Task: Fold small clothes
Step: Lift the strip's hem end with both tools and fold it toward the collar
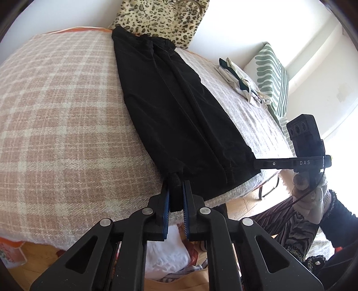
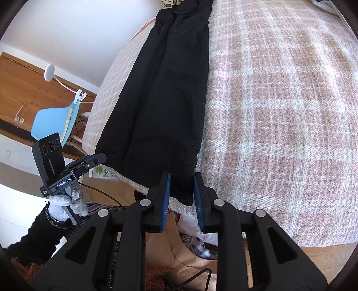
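Note:
A black garment [image 1: 174, 107] lies lengthwise on the pink plaid blanket [image 1: 56, 116], its near hem at the bed's front edge. My left gripper [image 1: 176, 185] is shut on the hem's left corner, cloth bunched between the blue pads. In the right wrist view the same black garment [image 2: 161, 96] stretches away, and my right gripper [image 2: 181, 181] has its jaws a little apart around the hem's right corner; whether the pads pinch the cloth is unclear. The right gripper also shows in the left wrist view [image 1: 257, 162] at the hem's right corner, and the left gripper shows at the left of the right wrist view [image 2: 98, 157].
A leopard-print cushion [image 1: 161, 18] leans at the far end of the bed. Folded light clothes [image 1: 241, 80] and a green striped pillow [image 1: 273, 76] lie at the right. A blue chair [image 2: 56, 120] stands beside the bed. A bag of clothes [image 2: 190, 244] sits on the floor below.

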{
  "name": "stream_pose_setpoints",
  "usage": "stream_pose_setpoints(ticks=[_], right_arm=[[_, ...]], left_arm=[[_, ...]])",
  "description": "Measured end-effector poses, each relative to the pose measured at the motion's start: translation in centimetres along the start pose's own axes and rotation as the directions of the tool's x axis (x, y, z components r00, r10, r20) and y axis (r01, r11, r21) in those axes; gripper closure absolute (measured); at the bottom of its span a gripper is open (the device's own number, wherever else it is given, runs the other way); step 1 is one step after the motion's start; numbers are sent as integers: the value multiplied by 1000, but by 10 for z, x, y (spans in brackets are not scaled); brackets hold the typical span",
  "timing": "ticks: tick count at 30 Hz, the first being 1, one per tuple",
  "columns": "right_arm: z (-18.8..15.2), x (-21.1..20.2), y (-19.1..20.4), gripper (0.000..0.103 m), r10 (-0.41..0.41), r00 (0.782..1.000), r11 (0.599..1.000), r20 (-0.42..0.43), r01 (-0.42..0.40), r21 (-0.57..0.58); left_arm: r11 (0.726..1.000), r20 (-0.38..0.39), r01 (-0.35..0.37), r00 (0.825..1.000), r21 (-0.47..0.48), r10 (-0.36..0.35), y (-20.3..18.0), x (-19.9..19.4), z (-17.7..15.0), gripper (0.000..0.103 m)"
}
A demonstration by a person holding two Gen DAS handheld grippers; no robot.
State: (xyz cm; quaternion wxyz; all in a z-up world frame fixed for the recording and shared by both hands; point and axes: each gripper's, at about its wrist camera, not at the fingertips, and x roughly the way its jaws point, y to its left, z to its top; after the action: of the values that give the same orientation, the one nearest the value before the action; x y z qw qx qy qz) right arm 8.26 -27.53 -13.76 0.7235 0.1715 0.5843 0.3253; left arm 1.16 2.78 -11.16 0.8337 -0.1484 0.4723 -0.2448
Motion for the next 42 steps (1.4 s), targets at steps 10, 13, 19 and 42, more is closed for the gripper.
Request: stream_pose_setpoints(ticks=[10, 13, 19, 42], right_arm=[[-2, -1, -3, 97, -39, 998, 999, 57, 38, 27], [-2, -1, -3, 97, -11, 999, 1000, 46, 10, 27], [-2, 5, 5, 97, 61, 998, 998, 21, -61, 20], [86, -7, 21, 97, 115, 978, 989, 176, -129, 69]], left_arm=[[999, 33, -8, 999, 34, 7, -3, -10, 3, 98], [999, 23, -9, 1000, 44, 8, -5, -7, 2, 98], [999, 18, 9, 1000, 44, -10, -10, -7, 4, 98], [998, 150, 40, 988, -42, -33, 8, -12, 90, 98]])
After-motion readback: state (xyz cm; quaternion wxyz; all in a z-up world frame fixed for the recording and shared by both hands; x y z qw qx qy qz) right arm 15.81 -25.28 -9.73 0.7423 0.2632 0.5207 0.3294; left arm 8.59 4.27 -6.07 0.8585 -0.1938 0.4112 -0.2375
